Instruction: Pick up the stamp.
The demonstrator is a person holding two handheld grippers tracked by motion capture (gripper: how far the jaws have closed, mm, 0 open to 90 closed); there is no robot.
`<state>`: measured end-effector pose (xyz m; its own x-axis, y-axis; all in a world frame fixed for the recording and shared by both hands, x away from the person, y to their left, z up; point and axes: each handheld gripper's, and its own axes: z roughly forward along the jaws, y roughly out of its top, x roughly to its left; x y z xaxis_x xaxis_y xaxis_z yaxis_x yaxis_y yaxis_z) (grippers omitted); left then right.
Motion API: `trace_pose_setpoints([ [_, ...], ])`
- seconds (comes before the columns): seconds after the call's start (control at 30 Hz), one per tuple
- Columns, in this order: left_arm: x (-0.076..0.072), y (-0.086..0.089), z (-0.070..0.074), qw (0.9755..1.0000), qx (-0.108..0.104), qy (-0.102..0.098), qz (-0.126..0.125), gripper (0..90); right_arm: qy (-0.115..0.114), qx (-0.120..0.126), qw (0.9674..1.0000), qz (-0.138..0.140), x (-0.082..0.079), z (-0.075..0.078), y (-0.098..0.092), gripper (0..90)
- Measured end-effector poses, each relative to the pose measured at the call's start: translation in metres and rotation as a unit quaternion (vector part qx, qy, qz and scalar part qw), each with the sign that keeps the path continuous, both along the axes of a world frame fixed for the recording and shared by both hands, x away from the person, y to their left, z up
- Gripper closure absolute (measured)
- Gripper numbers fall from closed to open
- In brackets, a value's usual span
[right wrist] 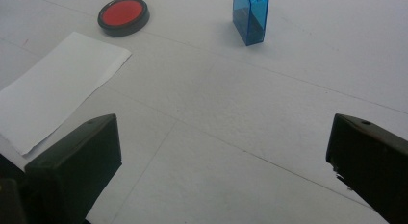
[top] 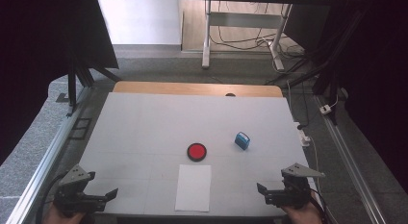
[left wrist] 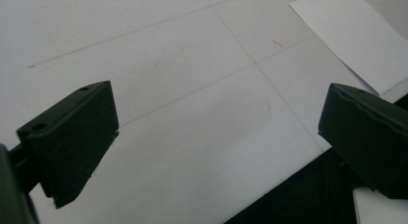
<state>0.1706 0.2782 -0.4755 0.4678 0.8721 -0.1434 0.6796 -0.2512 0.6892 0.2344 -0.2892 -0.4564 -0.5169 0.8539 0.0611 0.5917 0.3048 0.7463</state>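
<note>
A round red ink pad in a black case (top: 197,151) (right wrist: 123,15) lies near the middle of the white table top (top: 144,128). To its right stands a small blue stamp block (top: 242,140) (right wrist: 250,17). A white sheet of paper (top: 193,187) (left wrist: 351,36) (right wrist: 55,89) lies flat near the front edge. My left gripper (top: 109,196) (left wrist: 216,137) rests open at the front left corner, nothing between its jaws. At the front right corner my right gripper (top: 263,191) (right wrist: 221,161) stands open and empty, pointing toward the stamp and pad.
A wooden strip (top: 197,88) borders the table's far edge. Metal rails (top: 43,161) run along both sides. Cables and a white plug (top: 328,108) lie on the floor at the right, and a desk frame (top: 207,36) stands beyond the table.
</note>
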Motion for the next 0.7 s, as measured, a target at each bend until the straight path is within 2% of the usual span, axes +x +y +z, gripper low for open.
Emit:
trace_pose_setpoints([
  [0.17,-0.0002,0.0005,-0.0002,0.9999,-0.006,0.003,-0.010,0.4,0.000,-0.011,0.9999,0.006,-0.0003,0.0002,0.0021,0.0],
  [0.27,-0.0005,0.0018,-0.0001,0.9998,-0.013,0.003,-0.014,0.0,-0.009,-0.018,0.9997,0.017,-0.0020,0.0002,0.0048,0.0],
  [0.47,-0.0007,0.0038,-0.0001,0.9997,-0.021,0.002,-0.014,0.0,0.002,-0.027,0.9991,0.033,0.0003,-0.0004,0.0043,0.0],
  [0.7,-0.0007,0.0025,-0.0001,0.9998,-0.016,0.003,-0.014,0.0,0.001,-0.030,0.9992,0.027,0.0006,-0.0006,0.0046,0.0],
])
